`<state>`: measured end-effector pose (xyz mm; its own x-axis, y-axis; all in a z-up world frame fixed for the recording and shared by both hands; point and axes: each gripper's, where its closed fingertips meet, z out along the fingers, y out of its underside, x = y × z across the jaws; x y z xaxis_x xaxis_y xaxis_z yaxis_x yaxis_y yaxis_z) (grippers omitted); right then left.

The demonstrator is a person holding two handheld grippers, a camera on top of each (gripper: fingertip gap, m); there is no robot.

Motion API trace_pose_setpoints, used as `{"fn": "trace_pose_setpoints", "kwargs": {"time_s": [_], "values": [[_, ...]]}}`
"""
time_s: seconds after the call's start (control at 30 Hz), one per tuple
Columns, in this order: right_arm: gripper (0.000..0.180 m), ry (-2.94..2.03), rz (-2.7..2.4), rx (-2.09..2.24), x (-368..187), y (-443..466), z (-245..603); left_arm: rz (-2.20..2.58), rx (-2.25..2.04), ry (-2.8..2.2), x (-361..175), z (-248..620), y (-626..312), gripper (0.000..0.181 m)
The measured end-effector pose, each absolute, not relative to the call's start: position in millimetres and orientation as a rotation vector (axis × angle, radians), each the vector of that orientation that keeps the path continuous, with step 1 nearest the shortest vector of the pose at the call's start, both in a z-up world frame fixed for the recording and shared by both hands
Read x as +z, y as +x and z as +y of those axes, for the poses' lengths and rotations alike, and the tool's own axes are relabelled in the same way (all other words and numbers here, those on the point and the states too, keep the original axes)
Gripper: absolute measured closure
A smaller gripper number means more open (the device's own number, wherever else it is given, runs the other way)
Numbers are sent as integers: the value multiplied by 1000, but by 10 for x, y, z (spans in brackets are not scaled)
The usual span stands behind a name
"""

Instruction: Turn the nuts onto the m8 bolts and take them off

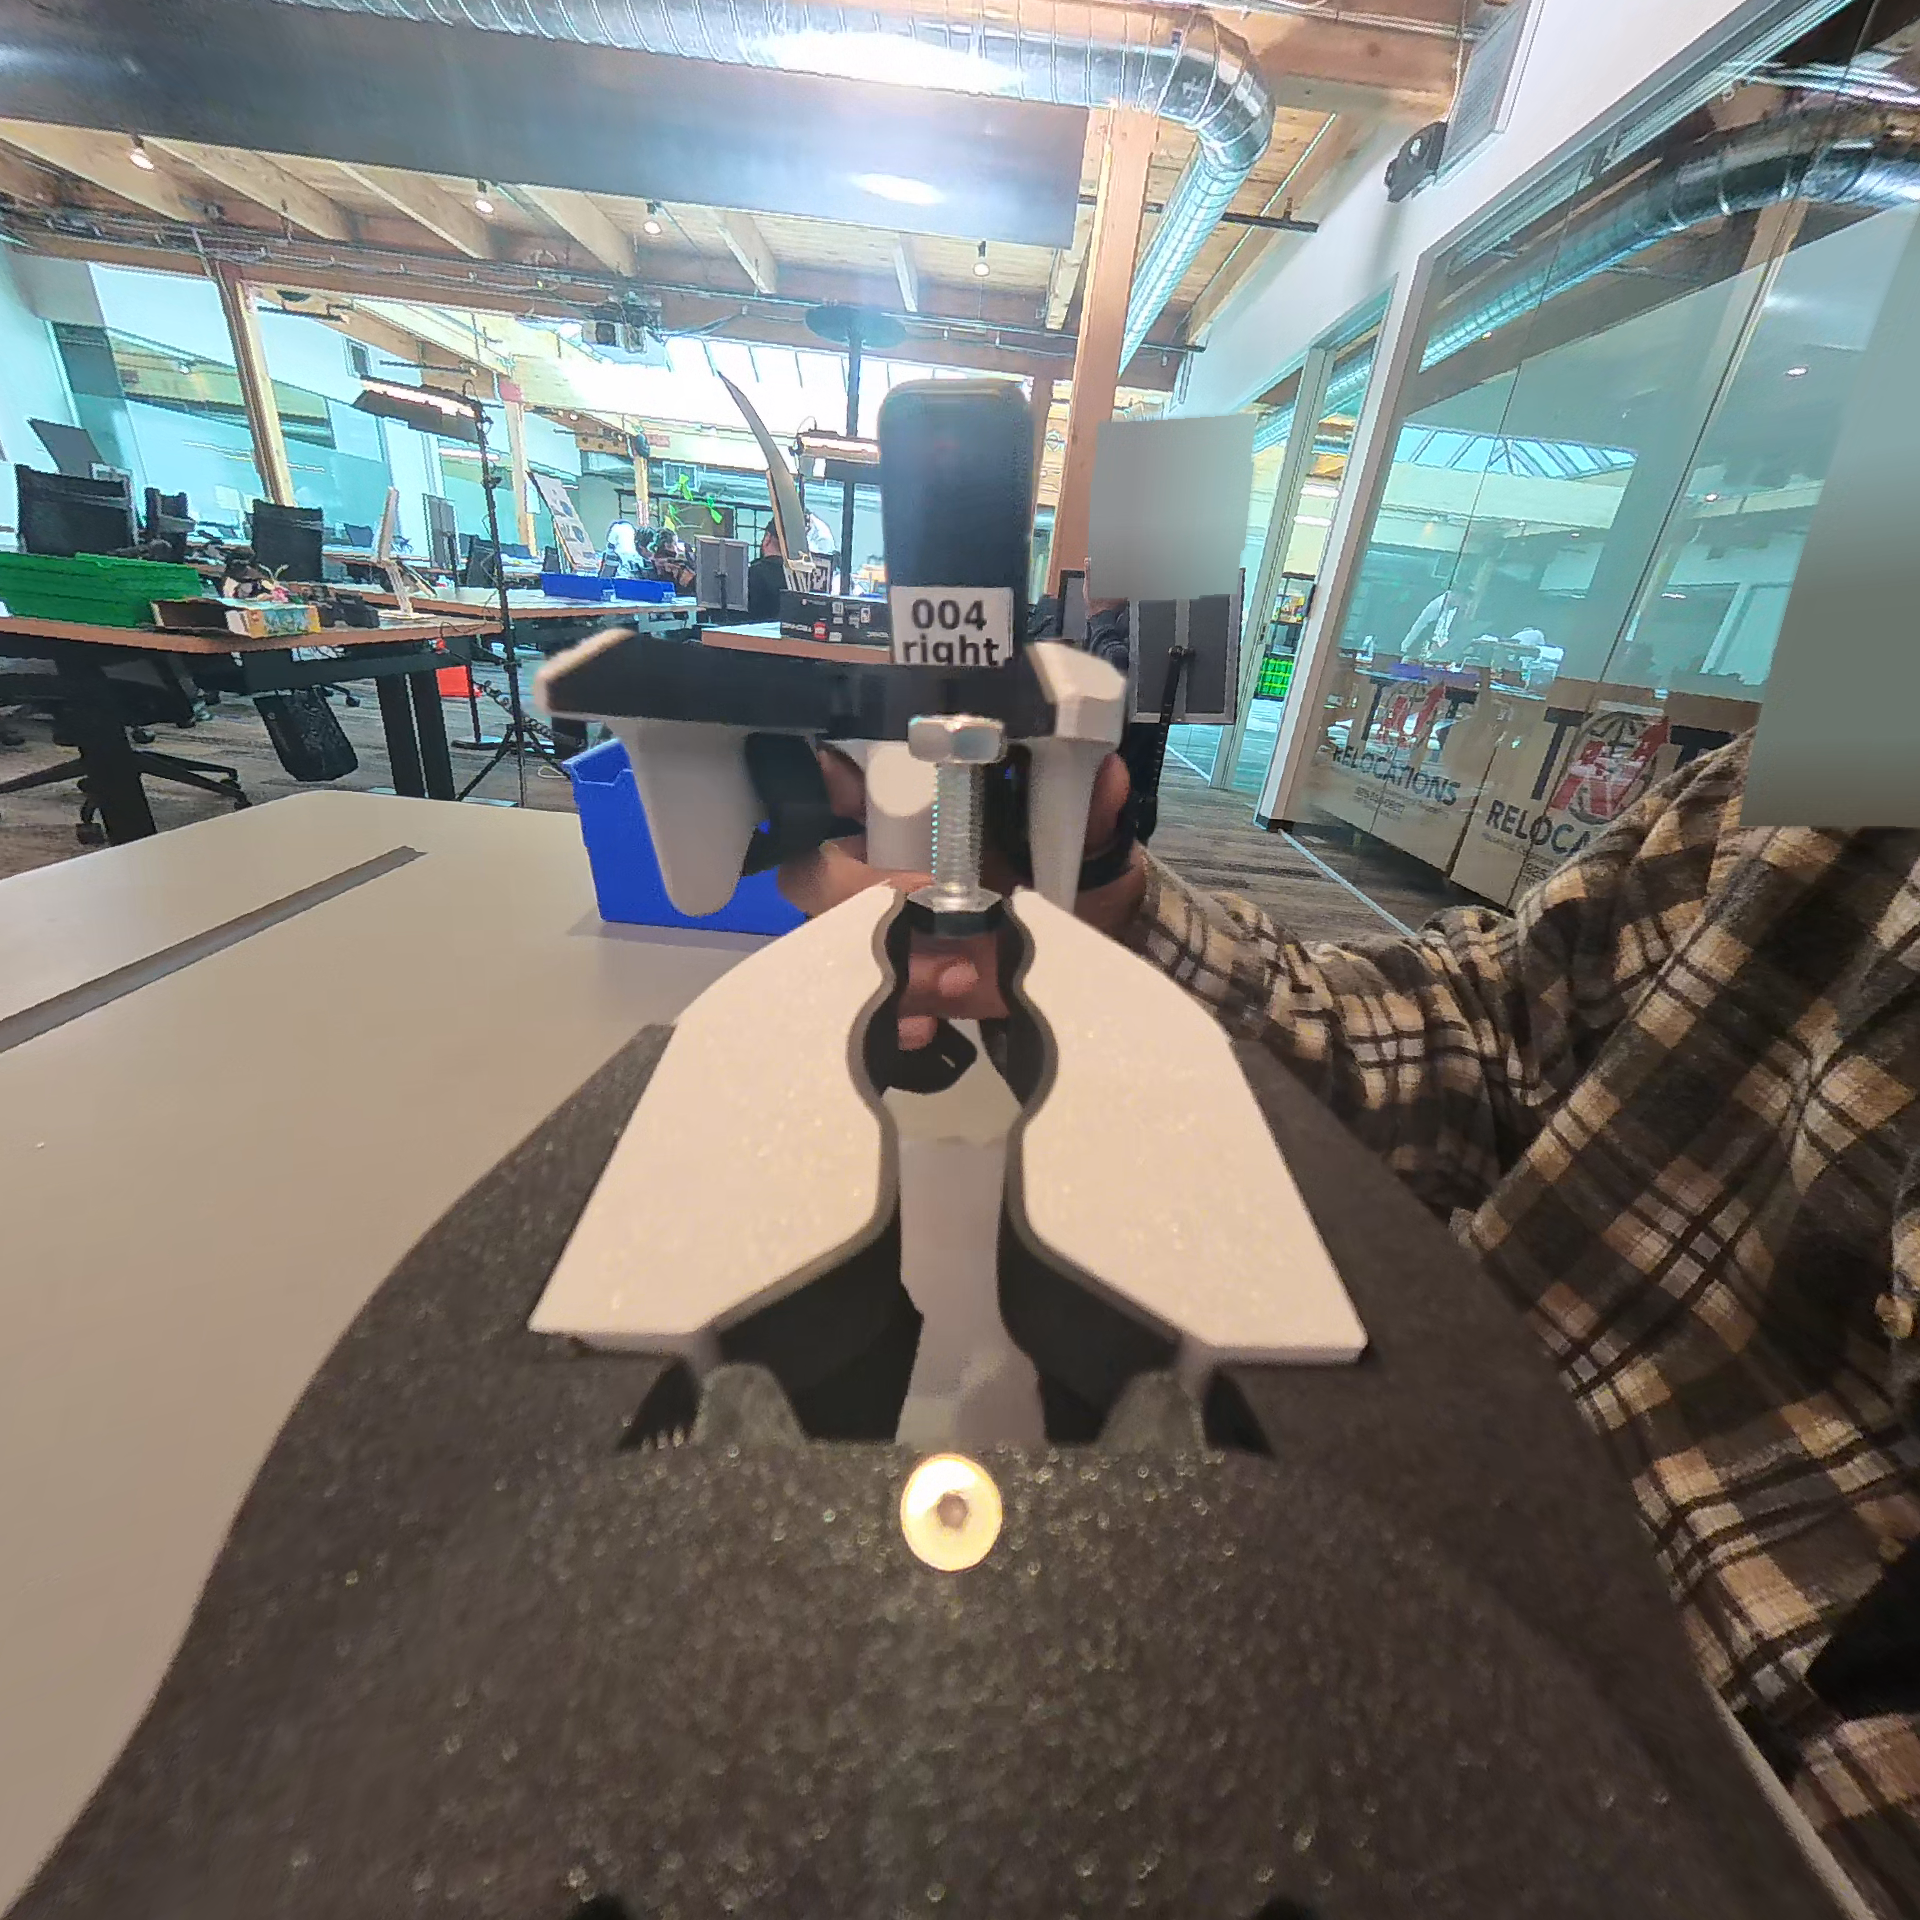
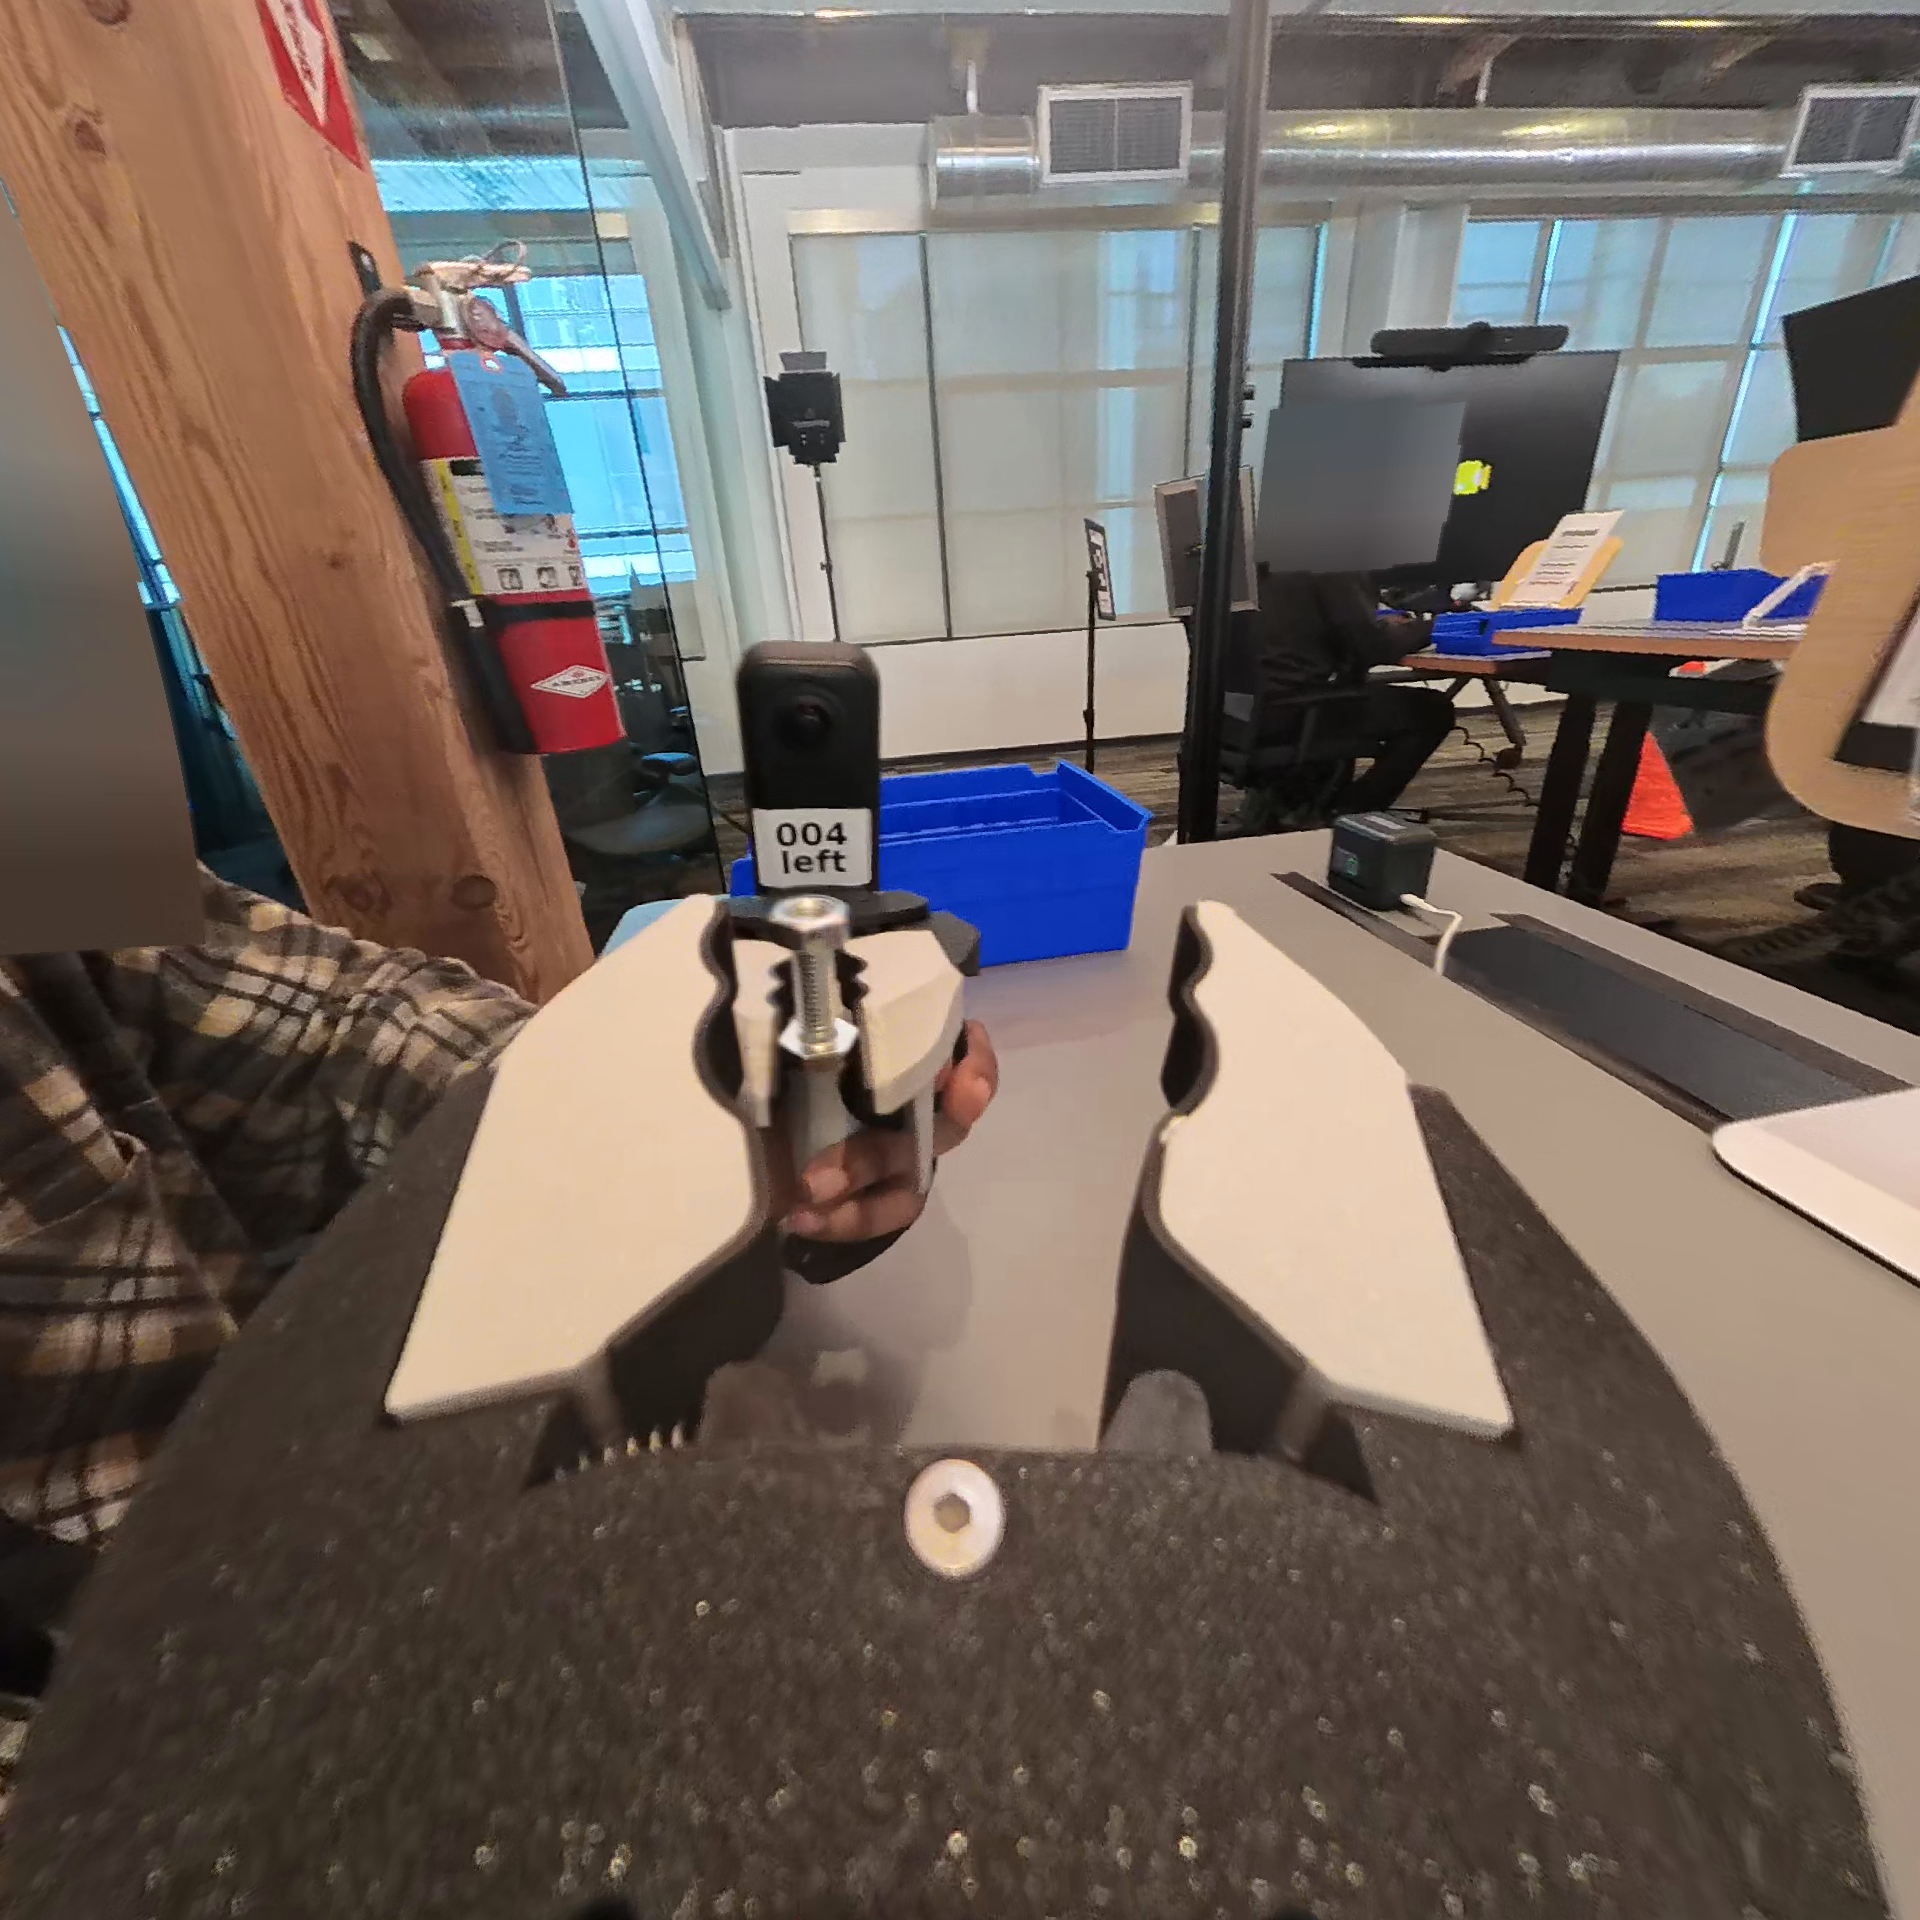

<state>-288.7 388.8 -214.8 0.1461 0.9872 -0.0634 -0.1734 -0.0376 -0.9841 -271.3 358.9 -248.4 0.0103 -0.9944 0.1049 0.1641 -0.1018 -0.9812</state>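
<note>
The left claw is clenched on a nut at the lower end of an upright bolt, held above the grey bench. The bolt's hex head is on top. Facing it, the right claw hangs released, jaws wide apart, gripping nothing. A blue bin sits behind on the bench, near its far edge.

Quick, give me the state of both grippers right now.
Left gripper: shut on the silver hex nut threaded on the upright silver steel bolt.
Right gripper: open, white fingers spread wide, holding nothing.
</note>
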Motion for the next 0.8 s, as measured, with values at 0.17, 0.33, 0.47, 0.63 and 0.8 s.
{"fn": "trace_pose_setpoints", "kwargs": {"time_s": [0.17,0.33,0.47,0.63,0.8], "values": [[134,-1131,-1037,1275,-2106,-2939,3687,1023,-1341,-1174,-2498,3596,-2711,166],[146,-1145,-1095,1294,-2161,-2998,3614,1023,-1341,-1176,-2508,3598,-2707,166],[159,-1137,-1116,1302,-2169,-3008,3583,1028,-1340,-1175,-2512,3591,-2700,166],[159,-1150,-1088,1296,-2164,-2971,3636,1027,-1337,-1165,-2498,3580,-2704,166],[130,-1222,-998,1247,-2191,-2914,3822,1014,-1339,-1167,-2488,3600,-2724,166]]}}
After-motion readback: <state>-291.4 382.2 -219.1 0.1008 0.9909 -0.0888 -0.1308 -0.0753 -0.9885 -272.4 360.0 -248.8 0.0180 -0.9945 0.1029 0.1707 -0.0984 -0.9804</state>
